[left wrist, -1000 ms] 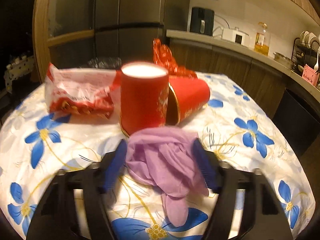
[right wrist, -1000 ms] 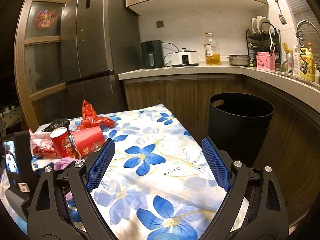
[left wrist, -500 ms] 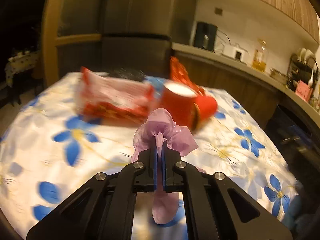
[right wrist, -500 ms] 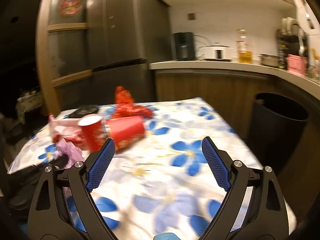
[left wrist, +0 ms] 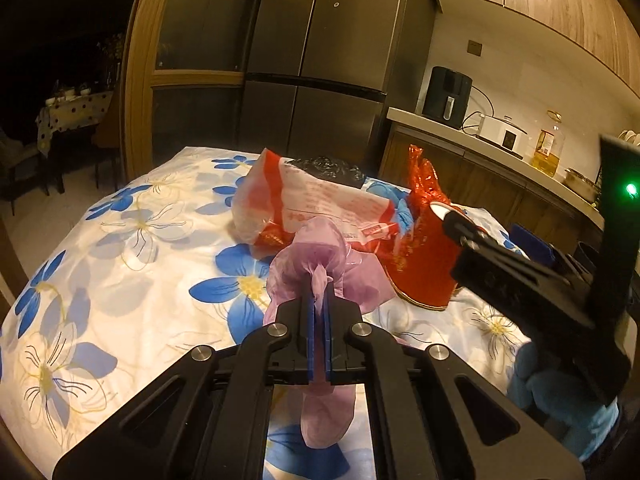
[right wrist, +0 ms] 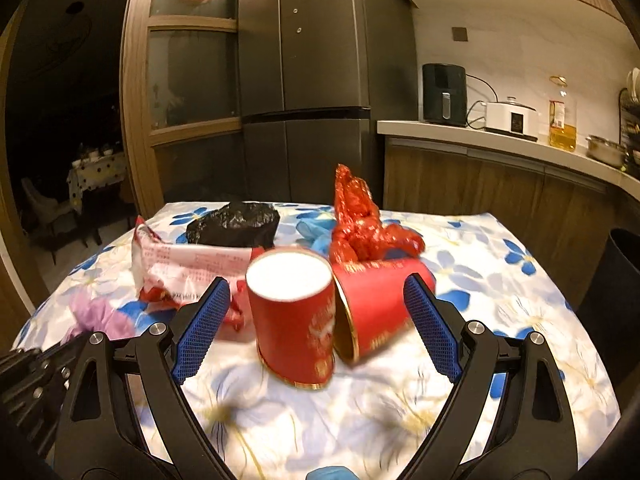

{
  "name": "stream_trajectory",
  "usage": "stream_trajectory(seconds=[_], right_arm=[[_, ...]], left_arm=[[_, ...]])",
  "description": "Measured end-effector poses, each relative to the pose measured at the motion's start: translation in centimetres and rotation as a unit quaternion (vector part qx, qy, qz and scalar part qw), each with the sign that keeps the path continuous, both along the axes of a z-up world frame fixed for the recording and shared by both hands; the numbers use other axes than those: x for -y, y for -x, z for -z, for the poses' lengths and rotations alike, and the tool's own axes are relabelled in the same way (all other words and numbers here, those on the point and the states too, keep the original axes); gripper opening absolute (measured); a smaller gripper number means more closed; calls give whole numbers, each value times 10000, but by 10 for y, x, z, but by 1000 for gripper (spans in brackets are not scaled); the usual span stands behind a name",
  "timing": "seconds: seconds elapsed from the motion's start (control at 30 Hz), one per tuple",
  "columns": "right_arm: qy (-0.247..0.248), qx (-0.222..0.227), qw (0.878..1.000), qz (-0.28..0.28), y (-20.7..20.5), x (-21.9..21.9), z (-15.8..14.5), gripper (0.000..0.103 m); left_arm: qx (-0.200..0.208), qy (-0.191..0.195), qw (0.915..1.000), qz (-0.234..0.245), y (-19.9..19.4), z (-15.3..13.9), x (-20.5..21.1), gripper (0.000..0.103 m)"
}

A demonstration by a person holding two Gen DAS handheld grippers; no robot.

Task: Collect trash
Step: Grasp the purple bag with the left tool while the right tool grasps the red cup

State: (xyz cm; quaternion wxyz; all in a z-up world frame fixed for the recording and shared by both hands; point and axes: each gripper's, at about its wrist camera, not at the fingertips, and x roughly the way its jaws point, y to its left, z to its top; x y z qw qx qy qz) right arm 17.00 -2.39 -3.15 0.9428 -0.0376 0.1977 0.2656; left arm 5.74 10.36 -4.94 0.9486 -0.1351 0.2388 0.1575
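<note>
- My left gripper (left wrist: pixel 319 312) is clamped on the purple glove (left wrist: pixel 320 264) (its fingers dangle below).
- My right gripper (right wrist: pixel 316 320) gapes wide, empty, before two red cups (right wrist: pixel 294 312) on the table (right wrist: pixel 500 280).

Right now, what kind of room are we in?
Most likely a home kitchen. There's a big fridge, a counter with a cooker and an oil bottle, and a table with a flowery cloth.

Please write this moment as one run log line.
left gripper: shut on purple glove | right gripper: open, before upright red cup | tipped red cup: on table
</note>
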Motion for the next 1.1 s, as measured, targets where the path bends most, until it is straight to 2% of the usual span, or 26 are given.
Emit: stream_trajectory(seconds=[0.13,0.23,0.33,0.4,0.47,0.6,0.8,1.1], right_arm=[[40,-90,10000,-4,-11,-9,5,87],[112,-121,9999,-31,-14,-16,9,82],[170,-150,9997,-66,-16,-20,13,73],[175,-179,9997,-79,-17,-20,15,60],[166,-185,9997,-88,-17,-19,15,54],[137,-96,9998,-118,-12,-18,14,53],[-169,51,9998,-134,4,2,-5,53],[-439,194,9988,46,35,56,-23,53]], left_arm=[[-21,88,10000,21,-3,2,-6,3],[-55,128,9999,29,-5,4,-9,3],[-94,200,9997,36,-5,6,-12,3],[-119,224,9997,38,-6,7,-12,3],[-133,223,9997,41,-7,7,-11,3],[-131,208,9997,45,-7,7,-11,3],[-87,94,9999,60,-6,2,-5,3],[52,-31,9996,278,-4,-13,18,2]])
